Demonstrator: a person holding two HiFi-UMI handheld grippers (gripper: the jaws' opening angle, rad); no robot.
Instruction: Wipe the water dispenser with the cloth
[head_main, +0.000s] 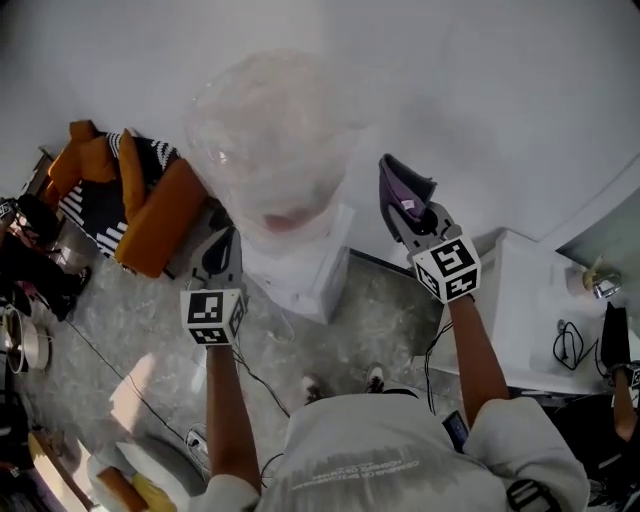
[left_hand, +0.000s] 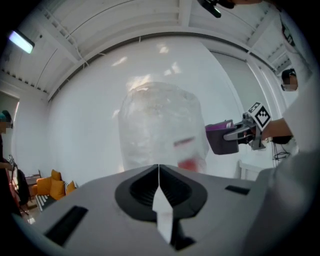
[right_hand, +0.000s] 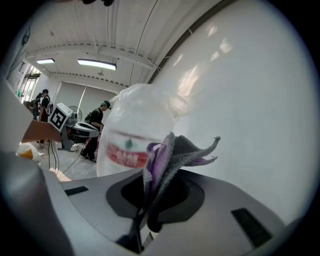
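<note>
The water dispenser is a white cabinet against the wall, with a large clear bottle upside down on top. My right gripper is raised to the right of the bottle, level with its lower half, and shut on a grey and purple cloth. In the right gripper view the cloth sticks up out of the closed jaws, with the bottle just behind it. My left gripper hangs to the left of the dispenser body, shut with nothing in it. From there the bottle stands straight ahead.
An orange armchair with a striped cushion stands left of the dispenser. A white counter with a cable lies at the right. Cables run over the grey floor. People stand far back in the room.
</note>
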